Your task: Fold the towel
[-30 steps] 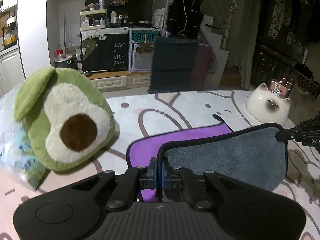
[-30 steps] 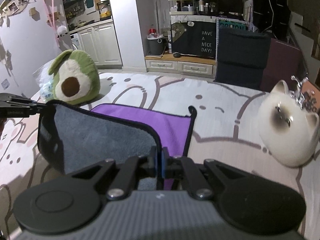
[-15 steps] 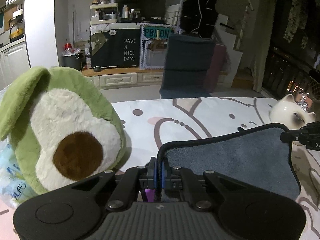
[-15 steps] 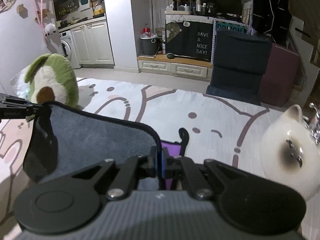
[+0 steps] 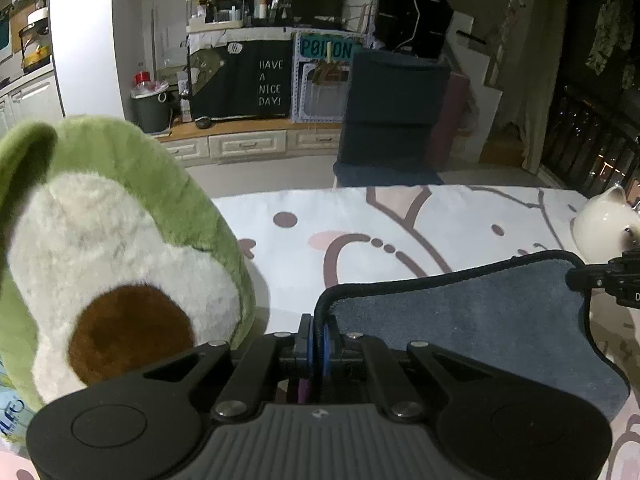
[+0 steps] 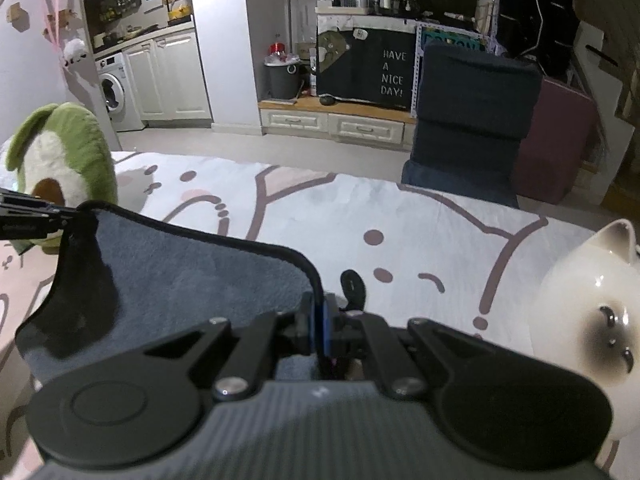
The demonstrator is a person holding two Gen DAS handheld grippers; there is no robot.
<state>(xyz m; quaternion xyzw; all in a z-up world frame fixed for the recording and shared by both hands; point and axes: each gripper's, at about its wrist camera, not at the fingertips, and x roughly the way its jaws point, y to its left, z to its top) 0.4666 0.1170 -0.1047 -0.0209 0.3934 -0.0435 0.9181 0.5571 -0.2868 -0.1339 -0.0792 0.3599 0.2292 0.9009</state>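
Note:
The towel [image 5: 472,320] is grey on the side facing me, purple on the other, with a black hem. My left gripper [image 5: 318,336] is shut on its left corner. My right gripper [image 6: 319,330] is shut on its right corner. The towel [image 6: 180,276] hangs stretched between both grippers above the cartoon-print table cover [image 5: 400,232]. A sliver of purple shows under the left fingers. The towel's black hanging loop [image 6: 353,286] sticks up beside the right gripper. The rest of the towel lies hidden below both grippers.
A green avocado plush [image 5: 108,256] stands close to the left gripper; it also shows in the right wrist view [image 6: 60,160]. A white ceramic cat [image 6: 588,320] sits at the right. A plastic pack [image 5: 12,412] lies behind the plush. A dark chair [image 6: 472,120] stands beyond the table's far edge.
Both grippers have carried the held towel edge forward toward the far side of the table. The purple lower layer has passed out of view beneath them. The plush and the cat look nearer.

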